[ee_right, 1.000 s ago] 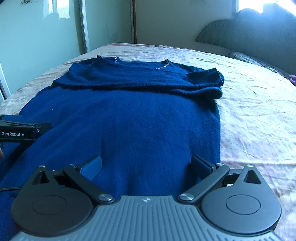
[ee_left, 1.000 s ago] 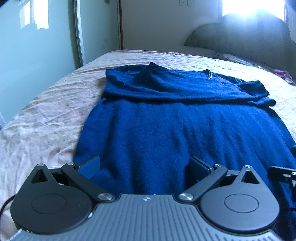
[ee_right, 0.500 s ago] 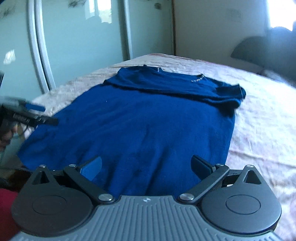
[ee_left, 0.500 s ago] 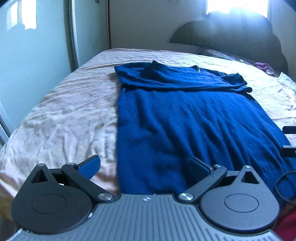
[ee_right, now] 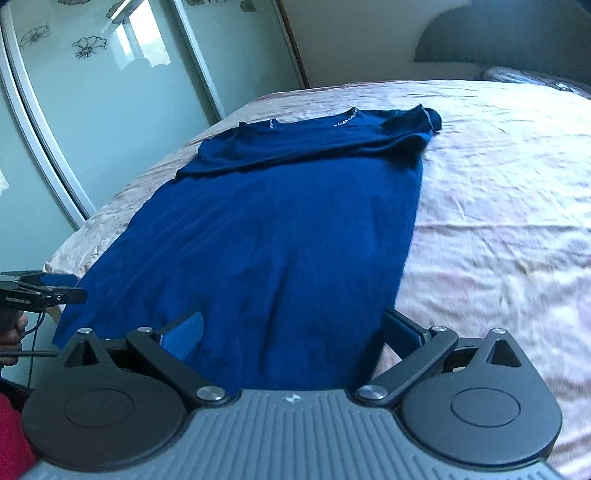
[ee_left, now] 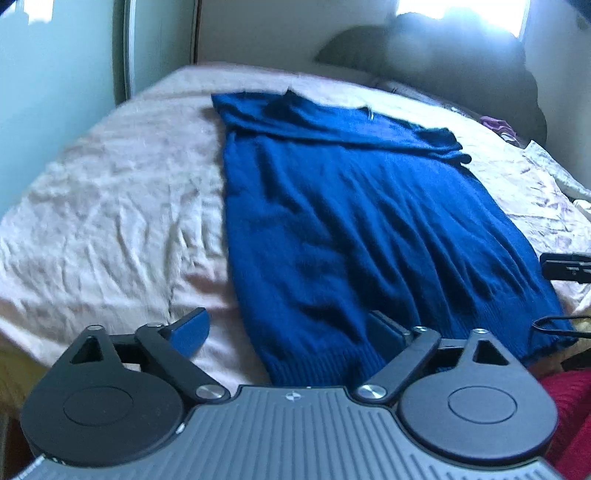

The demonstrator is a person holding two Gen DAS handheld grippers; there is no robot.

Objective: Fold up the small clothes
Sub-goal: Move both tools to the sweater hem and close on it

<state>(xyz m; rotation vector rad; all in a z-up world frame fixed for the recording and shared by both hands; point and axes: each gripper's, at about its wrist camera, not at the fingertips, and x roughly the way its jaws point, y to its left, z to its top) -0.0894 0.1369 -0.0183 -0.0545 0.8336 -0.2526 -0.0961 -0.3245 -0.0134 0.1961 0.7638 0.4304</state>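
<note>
A dark blue knit sweater point(ee_left: 354, 229) is lying flat on the bed point(ee_left: 110, 206), ribbed hem nearest, neckline far; its sleeves are lying folded across the chest in a thick band. The pale pink sheet is showing fine creases throughout. The left gripper point(ee_left: 291, 332) is hovering over the hem's left corner, jaws spread wide though just now closing slightly, with the corner lying below the gap and no pad pressing on it. The right gripper point(ee_right: 295, 332) is hanging over the hem's right corner, jaws spread, gripping nothing. A grey padded headboard point(ee_right: 517, 33) is standing far right.
</note>
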